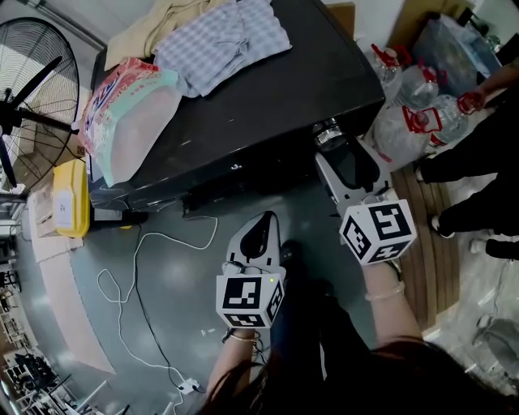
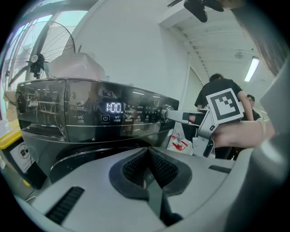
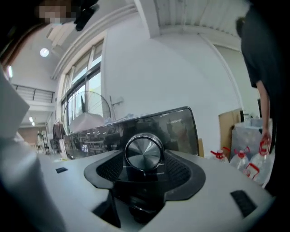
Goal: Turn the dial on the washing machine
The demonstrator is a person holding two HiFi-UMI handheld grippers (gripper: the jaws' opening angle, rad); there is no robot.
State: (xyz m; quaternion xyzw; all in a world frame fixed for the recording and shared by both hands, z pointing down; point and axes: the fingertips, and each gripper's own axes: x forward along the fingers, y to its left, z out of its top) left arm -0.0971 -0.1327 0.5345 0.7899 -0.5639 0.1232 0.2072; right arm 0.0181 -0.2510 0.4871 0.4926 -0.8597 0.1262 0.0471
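Grey concrete floor (image 1: 162,267) lay under a dark front-loading washing machine (image 1: 268,97), on whose top rested a checked cloth (image 1: 223,40), a beige cloth (image 1: 166,20) and a pink-and-green plastic pack (image 1: 130,105). A pedestal fan (image 1: 32,89) stood to the machine's left, with a yellow container (image 1: 71,198) near it on the floor. A white cable (image 1: 146,267) trailed across the concrete. Large water bottles (image 1: 405,113) with red caps clustered on the machine's right, beside a person in dark clothes (image 1: 478,154).

The metal dial (image 3: 143,152) sat at the right end of the machine's front control panel, whose lit display (image 2: 114,107) read 1:00. The right gripper (image 1: 332,146) was on it: its jaws stood wide and the dial filled the gap, the ribbed pads (image 3: 108,170) against its sides. The left gripper (image 1: 263,220) hung lower, in front of the machine and well apart from the panel, its jaws pressed together with nothing between them.
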